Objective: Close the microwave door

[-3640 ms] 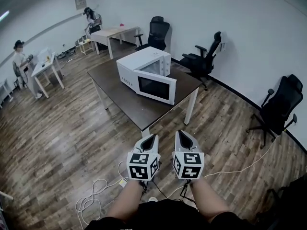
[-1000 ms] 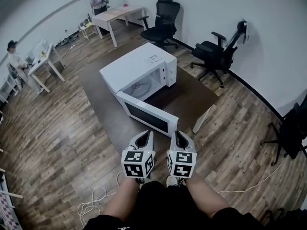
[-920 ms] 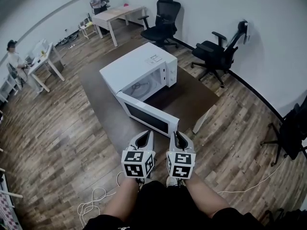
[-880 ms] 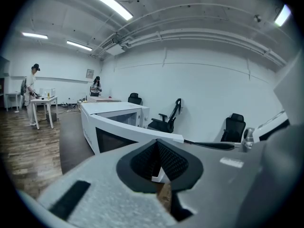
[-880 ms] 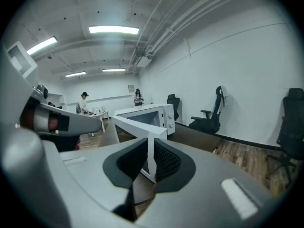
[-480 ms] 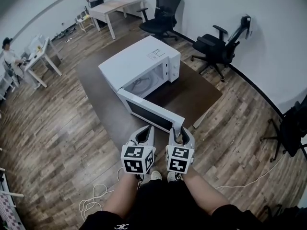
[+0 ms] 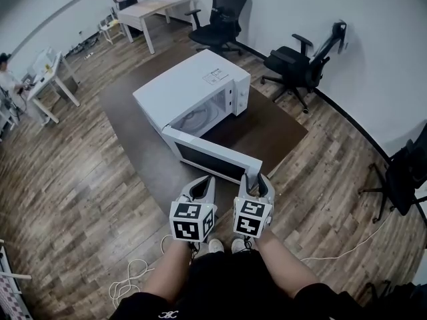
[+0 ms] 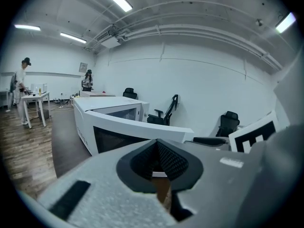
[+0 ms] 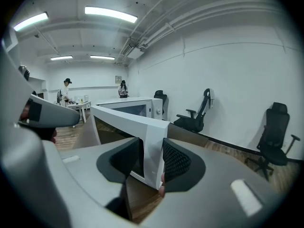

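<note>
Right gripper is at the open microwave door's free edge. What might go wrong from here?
1. The right gripper, whose jaws have just been opening, straddles the free edge of the door without pressing it; a sideways push may slip off that corner.
2. If a jaw remains around the edge as the door swings in, it could get pinched against the microwave.
3. A hard shove might slide the microwave across the table.

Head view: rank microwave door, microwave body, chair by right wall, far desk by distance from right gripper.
Right gripper, its jaws have just been opening:
1. Microwave door: edge between the jaws.
2. Microwave body: behind the door.
3. Chair: past the table, right wall.
4. Far desk: top left.
</note>
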